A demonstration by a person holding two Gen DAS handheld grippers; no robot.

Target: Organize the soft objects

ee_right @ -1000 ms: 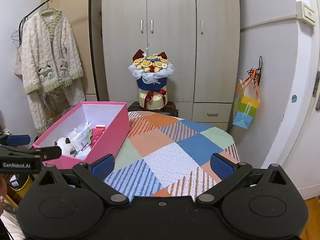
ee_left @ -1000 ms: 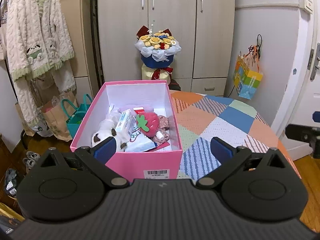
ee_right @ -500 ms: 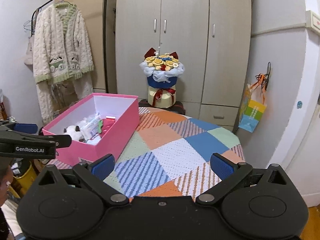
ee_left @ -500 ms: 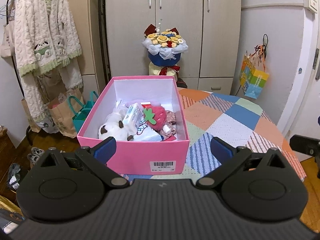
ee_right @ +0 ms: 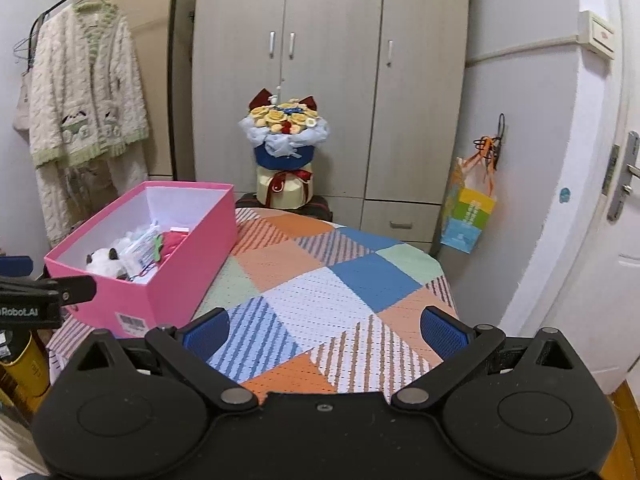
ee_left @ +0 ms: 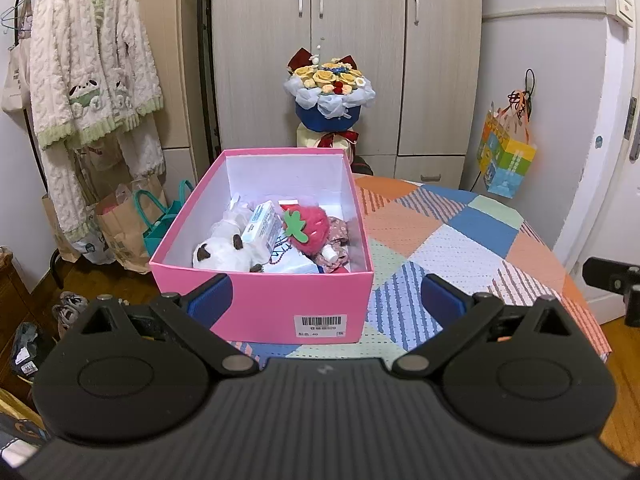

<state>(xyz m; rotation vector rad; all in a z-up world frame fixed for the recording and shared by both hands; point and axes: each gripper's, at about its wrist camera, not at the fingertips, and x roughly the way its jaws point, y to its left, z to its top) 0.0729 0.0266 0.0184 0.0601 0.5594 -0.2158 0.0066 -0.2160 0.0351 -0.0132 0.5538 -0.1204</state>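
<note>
On the quilt, pink box [ee_left: 264, 304] runs lengthwise away from both spread, empty grippers.

Both wrist views face the wardrobe, sharing pink box [ee_left: 264, 304], perhaps level.

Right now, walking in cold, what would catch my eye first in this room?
Probably the bright pink cardboard box on the left side of the patchwork-covered round table, open and stuffed with soft things such as a red plush strawberry and a white plush animal. Behind the table, a bouquet of yellow fabric roses in blue wrapping stands before the grey wardrobe.
</note>
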